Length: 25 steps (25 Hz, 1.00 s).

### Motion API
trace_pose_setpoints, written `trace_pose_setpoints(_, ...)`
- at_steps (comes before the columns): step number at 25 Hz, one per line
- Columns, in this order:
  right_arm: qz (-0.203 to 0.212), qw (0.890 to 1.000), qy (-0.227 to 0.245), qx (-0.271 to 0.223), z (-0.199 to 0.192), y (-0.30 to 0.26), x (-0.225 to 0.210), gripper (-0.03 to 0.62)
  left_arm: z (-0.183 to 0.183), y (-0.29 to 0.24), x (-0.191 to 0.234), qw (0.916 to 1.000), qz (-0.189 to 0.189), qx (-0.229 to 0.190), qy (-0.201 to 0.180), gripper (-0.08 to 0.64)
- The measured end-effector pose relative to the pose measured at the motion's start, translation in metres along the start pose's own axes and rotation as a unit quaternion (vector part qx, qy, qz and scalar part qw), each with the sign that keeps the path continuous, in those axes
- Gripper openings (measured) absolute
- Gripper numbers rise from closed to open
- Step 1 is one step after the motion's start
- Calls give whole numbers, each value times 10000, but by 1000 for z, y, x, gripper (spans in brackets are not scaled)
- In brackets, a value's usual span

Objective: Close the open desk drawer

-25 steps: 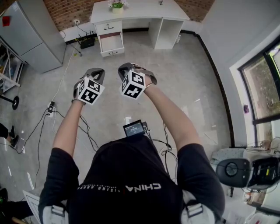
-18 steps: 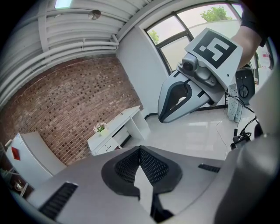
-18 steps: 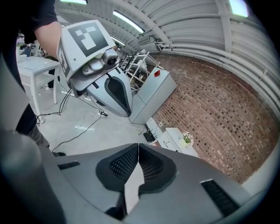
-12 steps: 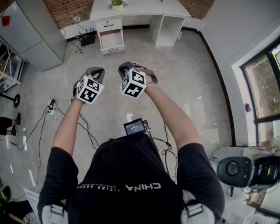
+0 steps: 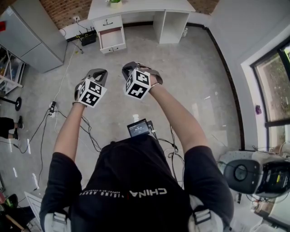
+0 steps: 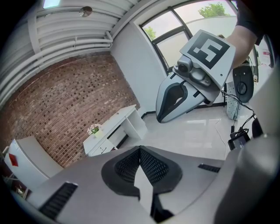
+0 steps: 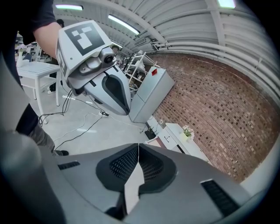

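Approach: left gripper (image 5: 100,72) and right gripper (image 5: 129,69), jaws closed and empty, are well short of the open drawer (image 5: 112,39) at 12 o'clock; next, walk up and push it.

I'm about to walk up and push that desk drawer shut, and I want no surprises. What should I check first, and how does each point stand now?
1. Drawer needs closing: ok. The lower drawer of the white desk stands pulled out.
2. Drawer within reach: not ok. Both grippers are far from it, with open floor between.
3. Left gripper free to push: ok. Its jaws are together with nothing in them.
4. Right gripper free to push: ok. Its jaws are together and empty.
5. Walking path: ok, probably. The power cables lie off to the left of the direct line.
6. Nothing sticking out of the drawer: cannot tell, too small.
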State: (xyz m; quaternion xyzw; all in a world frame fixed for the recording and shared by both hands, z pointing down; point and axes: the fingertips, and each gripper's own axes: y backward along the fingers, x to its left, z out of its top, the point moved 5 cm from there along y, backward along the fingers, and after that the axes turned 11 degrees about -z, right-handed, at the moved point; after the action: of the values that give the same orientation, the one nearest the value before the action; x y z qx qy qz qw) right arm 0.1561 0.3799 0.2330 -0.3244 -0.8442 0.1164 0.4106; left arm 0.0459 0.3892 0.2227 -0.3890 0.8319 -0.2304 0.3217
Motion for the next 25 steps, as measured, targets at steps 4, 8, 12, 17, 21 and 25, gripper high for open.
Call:
trace_pose_setpoints(4, 65, 10000, 56, -35, -13, 4, -7, 16, 10, -8, -6, 9999, 94, 10, 56, 11)
trace_pose_setpoints(8, 148, 9999, 73, -38, -25, 3, -10, 17, 10, -16, -12, 9998, 125, 69, 119, 11)
trace_pose_setpoints(12, 250, 9997, 52, -24, -28, -10, -6, 17, -1, -24, -8, 9997, 100, 148, 169, 11)
trace_pose_setpoints(17, 300, 9995, -5, 62, -26, -44, -5, 17, -24, -42, 22, 9997, 41, 191, 173, 11)
trace_pose_setpoints(21, 327, 9991, 31, 264, -29, -88, -21, 17, -37, -69, 62, 9995, -39, 90, 293, 11)
trace_pose_setpoints(25, 226, 9989, -27, 420, -7, -140, -43, 17, -60, -91, 115, 9992, -291, 59, 257, 11)
